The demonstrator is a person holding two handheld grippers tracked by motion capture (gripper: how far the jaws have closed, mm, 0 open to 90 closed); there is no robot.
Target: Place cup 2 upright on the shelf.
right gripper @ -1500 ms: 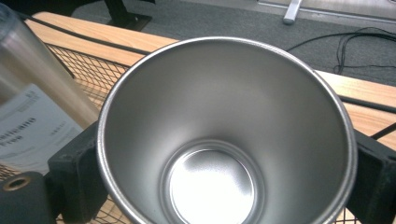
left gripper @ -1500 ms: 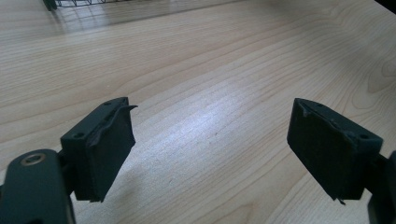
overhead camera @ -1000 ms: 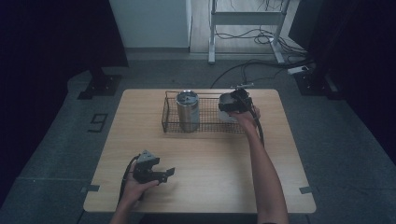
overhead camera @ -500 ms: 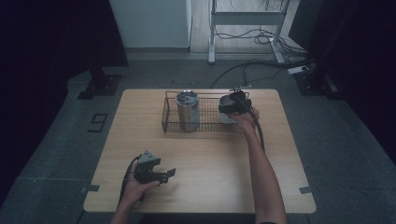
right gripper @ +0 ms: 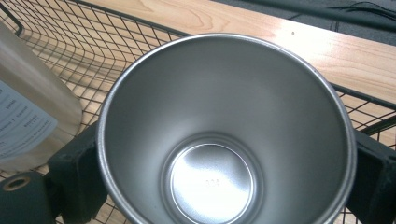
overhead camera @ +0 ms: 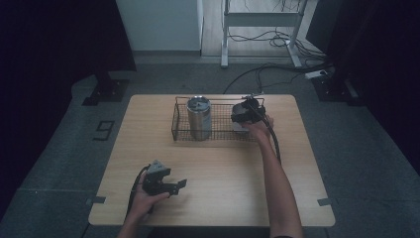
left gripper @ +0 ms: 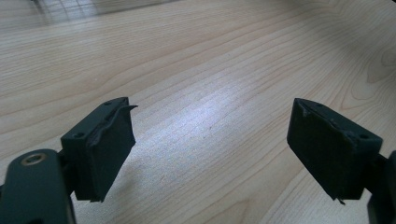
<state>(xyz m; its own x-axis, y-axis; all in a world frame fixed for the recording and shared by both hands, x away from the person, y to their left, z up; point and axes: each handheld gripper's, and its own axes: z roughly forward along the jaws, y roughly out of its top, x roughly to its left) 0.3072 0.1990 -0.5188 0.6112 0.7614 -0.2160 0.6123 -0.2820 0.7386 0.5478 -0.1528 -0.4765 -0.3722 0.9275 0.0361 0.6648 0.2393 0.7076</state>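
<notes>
From the high view I see my left gripper (overhead camera: 173,186) low on the near part of the table (overhead camera: 297,198), my hand wrapped around its body, jaws pointing right over bare wood. My right gripper (overhead camera: 243,115) is reached out to the wire basket (overhead camera: 179,130) at the far side of the table, sitting at the basket's right end. A tall steel tumbler (overhead camera: 199,117) stands upright in the basket's left half, well apart from that gripper. From up here I cannot tell what the right gripper has between its jaws.

In the left gripper view, the left gripper (left gripper: 210,144) has its jaws spread wide with nothing between them, just the pale wood grain of the table (left gripper: 210,60) underneath.

The right gripper view settles what the high view hides: the right gripper (right gripper: 226,182) has one jaw on either side of an open steel cup (right gripper: 224,140), both pressed against its outer wall. I look straight down into its empty, shiny interior. The basket's mesh (right gripper: 79,42) lies beneath and behind it, and a pale object with a printed label (right gripper: 28,116) stands just beside the cup at the left.
</notes>
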